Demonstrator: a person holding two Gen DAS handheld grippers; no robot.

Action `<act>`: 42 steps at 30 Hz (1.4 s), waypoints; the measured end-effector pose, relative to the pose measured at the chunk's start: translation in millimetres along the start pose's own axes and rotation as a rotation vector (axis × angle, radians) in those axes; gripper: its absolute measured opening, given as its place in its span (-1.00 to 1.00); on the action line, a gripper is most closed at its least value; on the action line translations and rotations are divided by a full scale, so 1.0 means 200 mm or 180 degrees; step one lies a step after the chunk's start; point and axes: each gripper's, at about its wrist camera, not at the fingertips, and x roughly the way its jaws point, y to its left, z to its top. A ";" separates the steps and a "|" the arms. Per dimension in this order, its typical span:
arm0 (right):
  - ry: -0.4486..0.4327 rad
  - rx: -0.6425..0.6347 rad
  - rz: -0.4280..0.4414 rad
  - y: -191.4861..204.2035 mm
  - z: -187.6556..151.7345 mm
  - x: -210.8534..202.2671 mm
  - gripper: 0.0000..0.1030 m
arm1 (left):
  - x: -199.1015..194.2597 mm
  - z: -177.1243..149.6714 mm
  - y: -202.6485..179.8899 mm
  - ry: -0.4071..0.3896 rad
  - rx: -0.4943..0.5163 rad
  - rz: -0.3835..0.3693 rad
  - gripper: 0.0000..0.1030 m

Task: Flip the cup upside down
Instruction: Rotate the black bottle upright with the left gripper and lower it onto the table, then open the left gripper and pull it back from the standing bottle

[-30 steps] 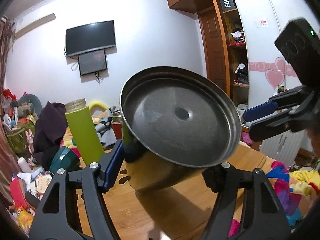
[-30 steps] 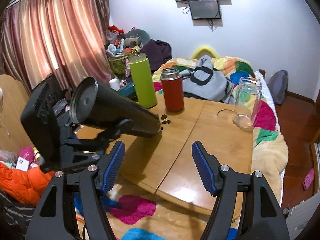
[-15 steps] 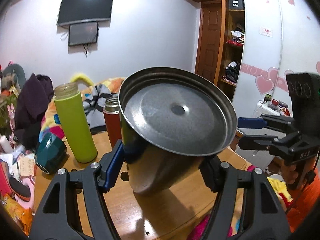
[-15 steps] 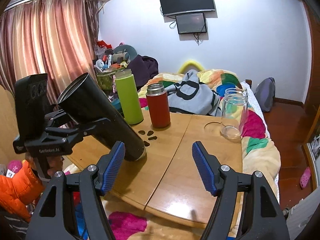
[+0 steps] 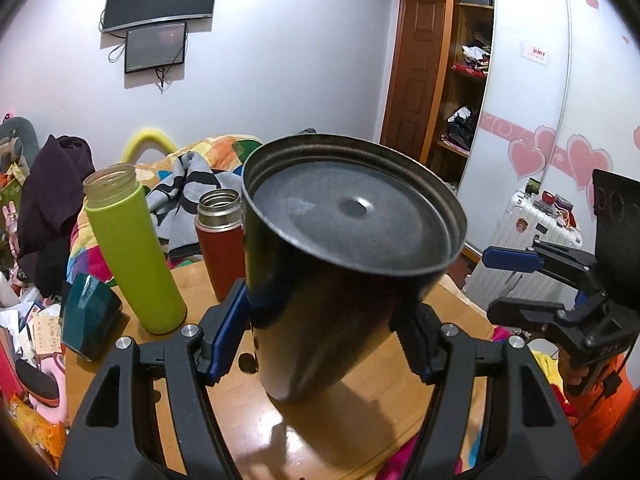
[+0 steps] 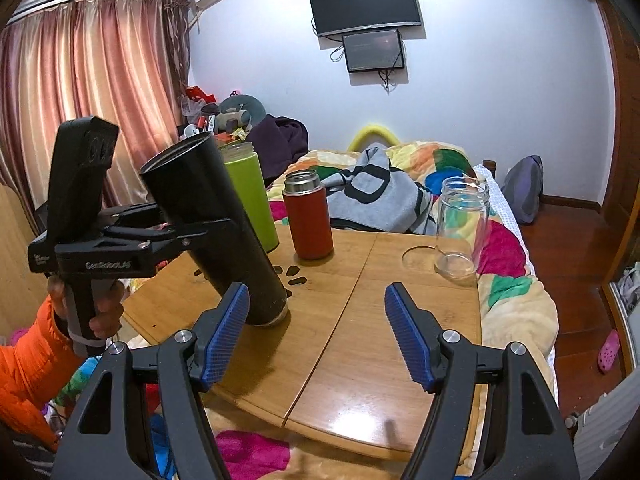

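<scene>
The cup is a tall black metal tumbler point(image 5: 344, 280), inverted with its recessed base up and its mouth end down on the wooden table point(image 6: 360, 320). It leans, with one edge of the mouth on the wood. My left gripper point(image 5: 324, 320) is shut on the tumbler's middle. In the right wrist view the tumbler point(image 6: 216, 224) stands at the table's left, held by the left gripper point(image 6: 188, 232). My right gripper point(image 6: 318, 336) is open and empty over the table's near edge; it also shows in the left wrist view point(image 5: 516, 284) at the right.
A green bottle point(image 6: 250, 196), a red flask point(image 6: 308, 216) and a clear glass jar point(image 6: 460, 228) stand on the table. A dark green cup point(image 5: 88, 320) lies at the table's left edge. A cluttered bed lies behind, a white suitcase point(image 5: 520, 240) to the right.
The left gripper has swung the tumbler from nearly lying over toward upright and lowered its mouth end onto the table. The right gripper stayed open and drew back slightly.
</scene>
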 end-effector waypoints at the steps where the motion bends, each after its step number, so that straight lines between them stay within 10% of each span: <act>1: 0.0001 0.0005 0.0003 0.00 0.00 0.00 0.31 | 0.01 0.01 0.00 0.0011 -0.0006 -0.0002 0.32; 32: 0.0006 0.0100 0.0031 -0.02 0.01 0.03 0.31 | 0.05 0.01 0.10 0.0032 -0.0096 0.0075 0.28; 42: -0.0182 0.0037 -0.0069 0.04 0.03 -0.03 0.62 | -0.17 -0.09 0.04 -0.0309 0.0030 0.0449 0.87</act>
